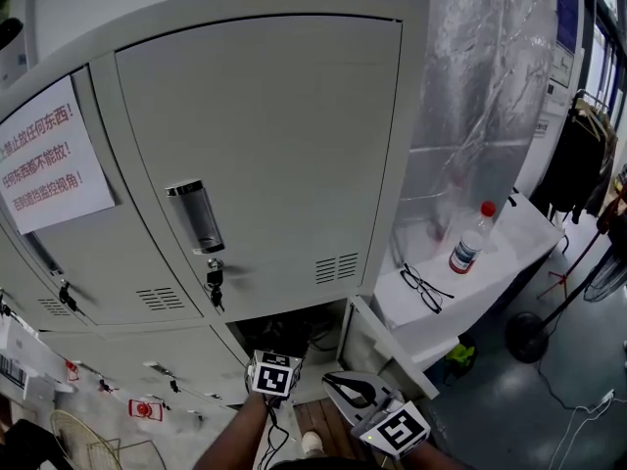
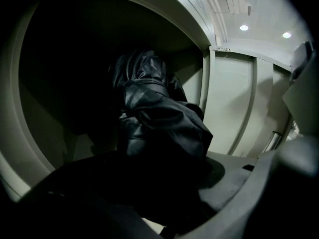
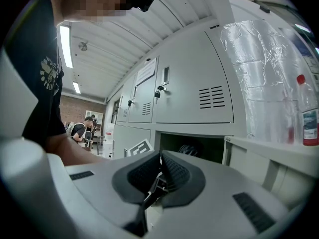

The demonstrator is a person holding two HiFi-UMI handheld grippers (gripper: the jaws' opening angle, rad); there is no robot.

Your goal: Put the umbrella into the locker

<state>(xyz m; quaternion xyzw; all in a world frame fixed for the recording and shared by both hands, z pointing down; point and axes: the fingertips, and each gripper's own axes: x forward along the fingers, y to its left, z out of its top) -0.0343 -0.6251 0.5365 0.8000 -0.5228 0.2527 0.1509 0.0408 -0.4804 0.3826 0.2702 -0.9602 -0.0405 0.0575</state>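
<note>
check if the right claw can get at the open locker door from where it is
Probably yes: the right claw, shut and empty, sits close to the open locker door with nothing between them. The left claw holds the umbrella inside that compartment.

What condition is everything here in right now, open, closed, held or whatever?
Black folded umbrella: inside the lower compartment, gripped.
Left gripper: closed on the umbrella.
Right gripper: shut, empty.
Grey lower locker door: swung open.
Grey upper locker door: closed, key in lock.
Clear red-capped plastic bottle: upright, capped.
</note>
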